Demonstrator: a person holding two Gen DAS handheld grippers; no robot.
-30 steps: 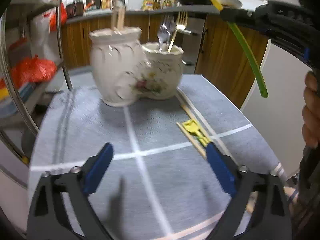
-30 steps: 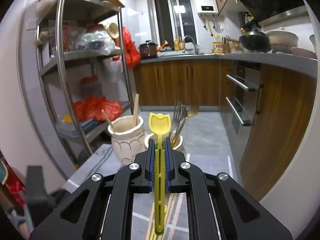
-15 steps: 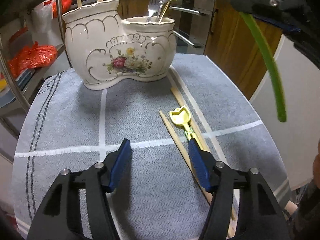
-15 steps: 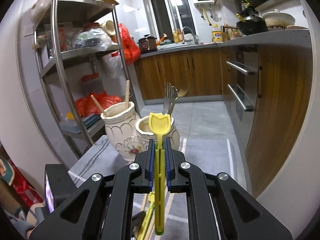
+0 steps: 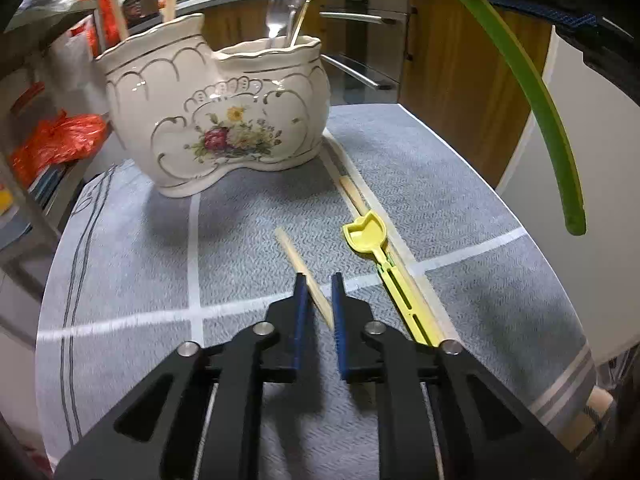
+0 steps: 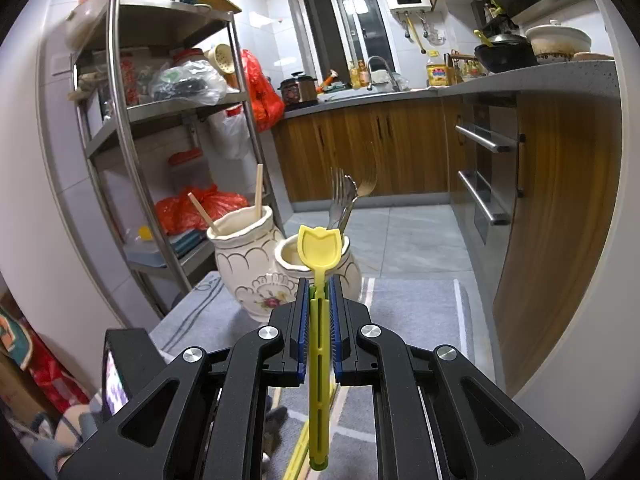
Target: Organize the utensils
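Got partway through the tidying. Already had forks (image 5: 280,16) standing in the right cup of the flowery holder (image 5: 216,120) at the far end of the tabletop (image 5: 440,168), and two wooden sticks (image 6: 259,188) standing in the taller left cup. Had just been closing the left gripper (image 5: 316,292) on a chopstick (image 5: 298,258) lying on the gray cloth, with the stick slanted between the blue pads and seemingly pinched. Kept the right gripper (image 6: 319,284) squeezed tight on a yellow spoon (image 6: 320,246), up in the air and near the right cup. Still left to put away, by the look of it: both held things, plus a second yellow spoon (image 5: 366,234) and another chopstick (image 5: 354,194) lying close together to the right of the left gripper. Could not see inside either cup. Could not see the near ends of the things on the cloth, hidden under the gripper. Could not tell what the pale wooden bit (image 5: 596,404) at the near right edge was.
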